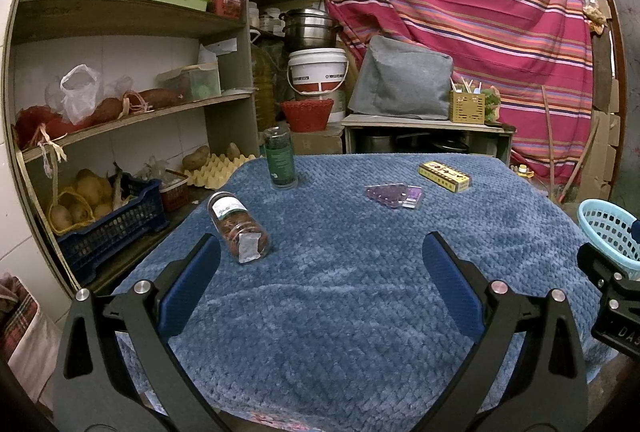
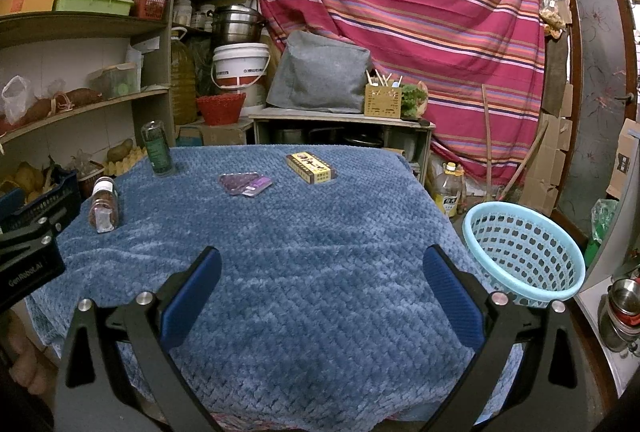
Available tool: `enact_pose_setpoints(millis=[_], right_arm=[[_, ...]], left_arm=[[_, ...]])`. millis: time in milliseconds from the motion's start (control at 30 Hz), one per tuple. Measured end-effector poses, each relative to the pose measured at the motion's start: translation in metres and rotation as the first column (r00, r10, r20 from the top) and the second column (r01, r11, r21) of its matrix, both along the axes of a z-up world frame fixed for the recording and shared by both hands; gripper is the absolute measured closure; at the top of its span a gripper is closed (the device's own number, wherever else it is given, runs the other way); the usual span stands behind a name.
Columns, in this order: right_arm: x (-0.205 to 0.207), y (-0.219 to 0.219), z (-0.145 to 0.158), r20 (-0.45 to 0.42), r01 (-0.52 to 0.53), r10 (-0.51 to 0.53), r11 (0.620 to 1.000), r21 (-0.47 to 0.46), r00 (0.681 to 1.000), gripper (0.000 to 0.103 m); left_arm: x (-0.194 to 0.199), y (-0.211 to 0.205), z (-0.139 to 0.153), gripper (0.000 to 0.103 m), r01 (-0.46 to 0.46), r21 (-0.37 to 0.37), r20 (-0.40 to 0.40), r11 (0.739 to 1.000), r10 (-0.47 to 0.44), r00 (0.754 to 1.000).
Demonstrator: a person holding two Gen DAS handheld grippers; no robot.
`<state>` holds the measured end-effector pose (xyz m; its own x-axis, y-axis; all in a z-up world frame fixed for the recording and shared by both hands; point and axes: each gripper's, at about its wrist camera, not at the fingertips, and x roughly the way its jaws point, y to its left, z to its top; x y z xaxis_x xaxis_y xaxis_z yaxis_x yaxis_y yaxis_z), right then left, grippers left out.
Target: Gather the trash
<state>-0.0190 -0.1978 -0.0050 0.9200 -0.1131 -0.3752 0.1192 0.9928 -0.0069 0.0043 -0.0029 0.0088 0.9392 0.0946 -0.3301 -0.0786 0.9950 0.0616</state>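
Observation:
On the blue-quilted table [image 1: 340, 312] [image 2: 320, 292] lie a clear jar on its side [image 1: 239, 229] [image 2: 104, 205], an upright dark green bottle [image 1: 281, 158] [image 2: 157, 149], a purple plastic pack [image 1: 394, 195] [image 2: 245, 184] and a yellow box [image 1: 444, 176] [image 2: 311, 167]. A light blue mesh basket [image 2: 522, 250] [image 1: 608, 236] stands off the table's right edge. My left gripper [image 1: 320, 268] is open over the near table, its left finger close to the jar. My right gripper [image 2: 322, 272] is open too, holding nothing, left of the basket.
Wooden shelves [image 1: 132, 19] with crates, potatoes and bags run along the left. Behind the table stand a low cabinet [image 2: 340, 131], a white bucket [image 2: 240, 65] and a striped red cloth [image 2: 400, 11]. An oil bottle [image 2: 450, 189] and cardboard boxes sit on the floor at right.

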Motion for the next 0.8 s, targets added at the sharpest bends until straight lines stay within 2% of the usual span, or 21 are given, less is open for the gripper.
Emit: enact_pose_setpoints(millis=[800], right_arm=[[0.0016,-0.0004,-0.0014,0.002,0.001,-0.001,1.0,-0.002,1.0,0.005]], left_arm=[[0.002,0.0005,0.003,0.005,0.009,0.008,0.002,1.0,-0.009,1.0]])
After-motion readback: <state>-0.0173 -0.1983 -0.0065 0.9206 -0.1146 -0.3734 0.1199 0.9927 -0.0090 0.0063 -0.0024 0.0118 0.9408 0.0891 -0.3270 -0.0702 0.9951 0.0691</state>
